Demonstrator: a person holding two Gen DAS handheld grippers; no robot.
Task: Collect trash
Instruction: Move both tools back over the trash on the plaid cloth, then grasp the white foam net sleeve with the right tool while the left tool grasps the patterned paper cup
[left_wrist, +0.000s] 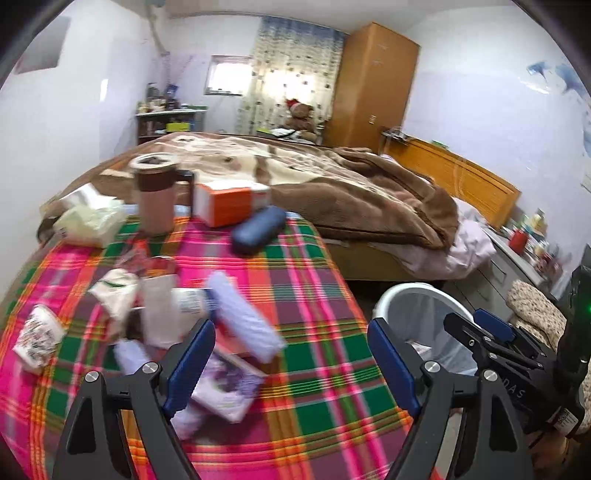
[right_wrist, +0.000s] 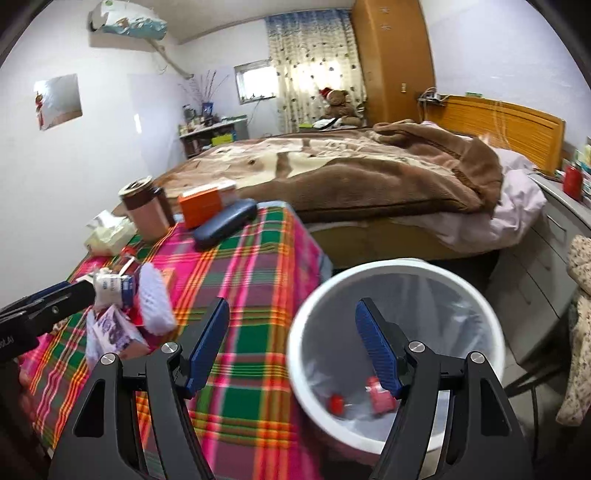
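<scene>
Trash lies in a blurred heap on the left of the plaid-covered table (left_wrist: 314, 369): a white foam net sleeve (left_wrist: 243, 317), a small milk carton (left_wrist: 188, 301), crumpled paper (left_wrist: 118, 295), a printed wrapper (left_wrist: 37, 332) and a purple box (left_wrist: 225, 386). My left gripper (left_wrist: 291, 354) is open above the table, just right of the heap, with nothing between its fingers. My right gripper (right_wrist: 291, 343) is open too and empty. It hangs over the table's right edge and the near rim of a white lined bin (right_wrist: 295, 354). Red scraps (right_wrist: 380, 397) lie at the bin's bottom.
At the table's far end stand a brown lidded jug (left_wrist: 155, 192), an orange box (left_wrist: 225, 203), a dark blue case (left_wrist: 258, 229) and a tissue pack (left_wrist: 88, 221). A bed with a brown blanket (left_wrist: 332, 177) lies beyond. Grey drawers (right_wrist: 546, 251) stand right of the bin.
</scene>
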